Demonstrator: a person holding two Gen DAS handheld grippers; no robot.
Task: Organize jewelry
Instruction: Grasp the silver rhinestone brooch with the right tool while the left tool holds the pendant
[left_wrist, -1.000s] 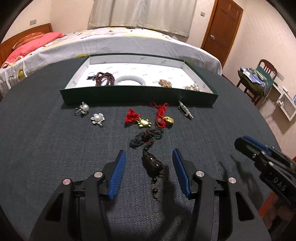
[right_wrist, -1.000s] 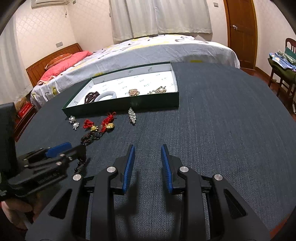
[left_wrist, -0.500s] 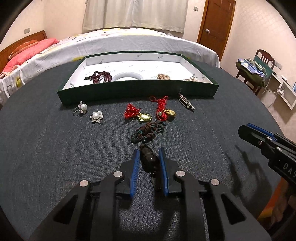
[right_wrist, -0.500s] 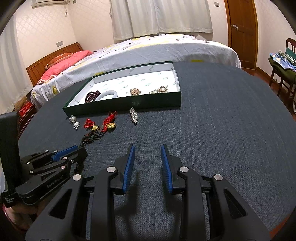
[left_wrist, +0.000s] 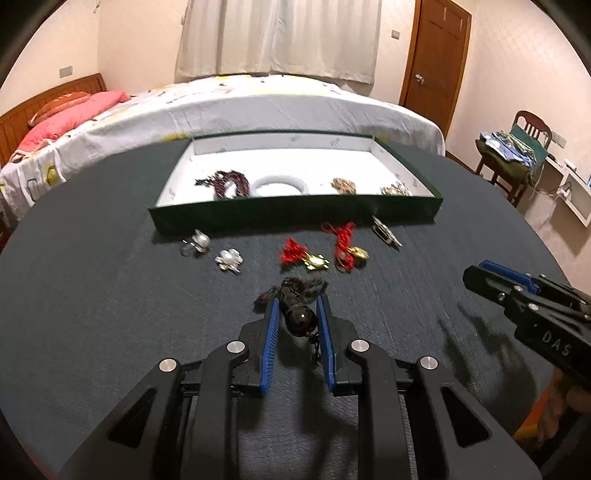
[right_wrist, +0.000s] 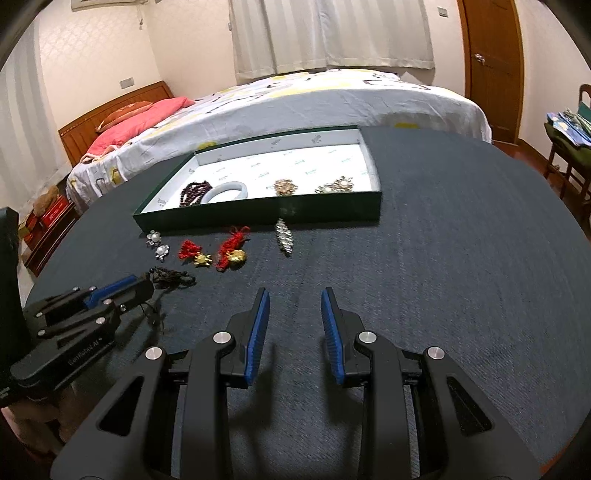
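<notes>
left claw (left_wrist: 298, 309) gripping dark pendant (left_wrist: 300, 320), bead hidden rightward

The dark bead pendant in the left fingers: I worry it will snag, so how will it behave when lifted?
The dark bead pendant looks rounded and glossy, so it may slip. Its cord lies bunched, so it will probably dangle limp and could catch the gold turtle charm.

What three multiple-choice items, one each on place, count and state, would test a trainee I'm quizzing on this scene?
1. Where does the white bangle lie?
A. in the tray
B. on the table
C. on the bed

2. How many red-tasselled charms lie on the table?
A. one
B. two
C. four

3. What does the left tool hold?
A. nothing
B. a pearl brooch
C. a dark bead pendant

Answers:
1 A: the bangle sits inside the tray.
2 B: one charm lies beside another.
3 C: the left tool is shut on the pendant.
</notes>
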